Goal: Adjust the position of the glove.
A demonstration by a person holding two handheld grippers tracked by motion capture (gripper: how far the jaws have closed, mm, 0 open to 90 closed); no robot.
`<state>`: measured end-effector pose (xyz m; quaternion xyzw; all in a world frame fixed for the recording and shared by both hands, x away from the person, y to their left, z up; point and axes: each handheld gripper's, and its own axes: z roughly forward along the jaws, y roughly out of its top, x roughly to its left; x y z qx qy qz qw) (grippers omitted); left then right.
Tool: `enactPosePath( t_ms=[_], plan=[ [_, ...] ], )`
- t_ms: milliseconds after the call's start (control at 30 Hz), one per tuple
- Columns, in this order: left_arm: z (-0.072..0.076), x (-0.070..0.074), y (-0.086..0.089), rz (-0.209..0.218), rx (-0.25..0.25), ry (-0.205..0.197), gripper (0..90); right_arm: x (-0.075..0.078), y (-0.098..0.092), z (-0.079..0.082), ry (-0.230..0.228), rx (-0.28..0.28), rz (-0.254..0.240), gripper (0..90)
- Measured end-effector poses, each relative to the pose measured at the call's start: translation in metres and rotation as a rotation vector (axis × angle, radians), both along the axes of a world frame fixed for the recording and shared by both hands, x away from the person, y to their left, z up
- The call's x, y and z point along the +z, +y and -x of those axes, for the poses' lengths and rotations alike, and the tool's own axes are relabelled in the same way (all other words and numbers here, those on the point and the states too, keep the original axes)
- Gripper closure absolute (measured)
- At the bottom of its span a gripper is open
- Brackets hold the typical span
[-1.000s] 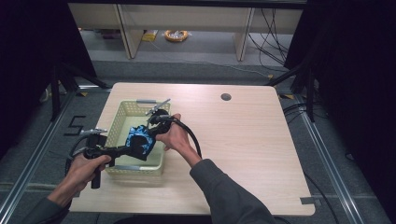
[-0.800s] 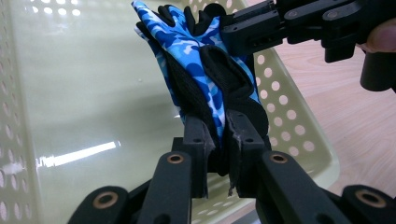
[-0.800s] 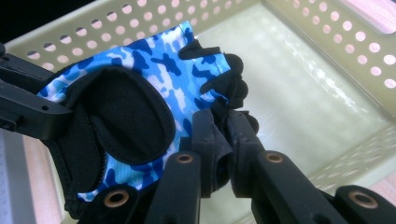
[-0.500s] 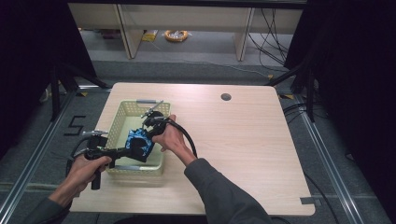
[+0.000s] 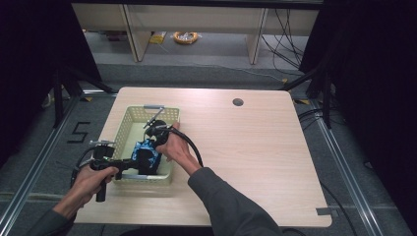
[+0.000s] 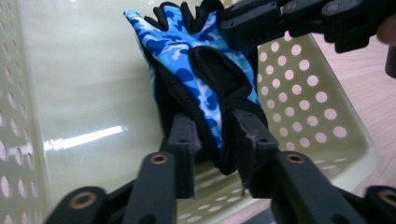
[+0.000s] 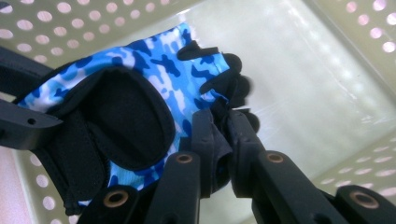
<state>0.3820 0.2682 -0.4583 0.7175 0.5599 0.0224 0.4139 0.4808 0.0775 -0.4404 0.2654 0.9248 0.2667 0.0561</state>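
Observation:
A blue camouflage fingerless glove (image 5: 146, 155) (image 6: 196, 60) (image 7: 140, 93) with black trim hangs inside the pale green perforated basket (image 5: 129, 118). My right gripper (image 5: 153, 143) (image 7: 219, 126) is shut on the black fabric at the glove's finger end. It also shows in the left gripper view (image 6: 280, 18), at the top of the glove. My left gripper (image 5: 139, 164) (image 6: 215, 135) reaches in over the basket's near wall. Its jaws have just been opening. The glove's black cuff edge lies between them, and the pads stand clear of it.
The basket's holed walls (image 6: 308, 107) (image 7: 327, 93) close in around both grippers. The basket stands at the left of a light wooden table (image 5: 255, 147), with a cable hole (image 5: 238, 102) at the back. A black cable (image 5: 192, 147) trails from the right gripper.
The right gripper has shifted slightly left and down with the glove, deeper into the basket. The left hand has stayed in place.

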Motion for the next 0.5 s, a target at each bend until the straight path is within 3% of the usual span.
enactPosePath(
  t_ms=[100, 133, 233, 267, 333, 367, 433, 500],
  plan=[
    [-0.0001, 0.0003, -0.0006, -0.006, 0.0, -0.003, 64.4, -0.0018, 0.0034, 0.0007, 0.005, 0.0, 0.024, 83.0],
    [-0.0003, 0.0009, 0.0007, -0.026, -0.02, 0.005, 63.7, -0.0022, 0.0046, 0.001, 0.002, -0.003, 0.034, 83.0],
    [-0.0004, 0.0004, -0.0015, -0.018, -0.004, 0.007, 60.5, -0.0026, 0.0071, 0.0023, 0.004, -0.012, 0.048, 83.0],
    [-0.0005, 0.0008, 0.0006, -0.039, -0.02, 0.013, 58.9, -0.0028, 0.0077, 0.0014, -0.008, 0.002, 0.058, 83.0],
    [-0.0004, 0.0011, 0.0013, -0.039, -0.014, 0.014, 56.0, -0.0035, 0.0094, 0.0011, -0.022, 0.005, 0.078, 83.0],
    [-0.0001, 0.0011, 0.0003, -0.025, 0.004, 0.012, 53.6, -0.0039, 0.0103, 0.0022, -0.012, -0.007, 0.082, 83.0],
    [0.0005, 0.0026, 0.0029, -0.036, -0.001, 0.008, 52.8, -0.0044, 0.0101, 0.0006, -0.026, 0.012, 0.085, 83.0],
    [0.0013, 0.0041, 0.004, -0.043, 0.002, 0.002, 51.8, -0.0049, 0.0104, 0.0016, -0.013, -0.005, 0.085, 82.9]
  ],
)
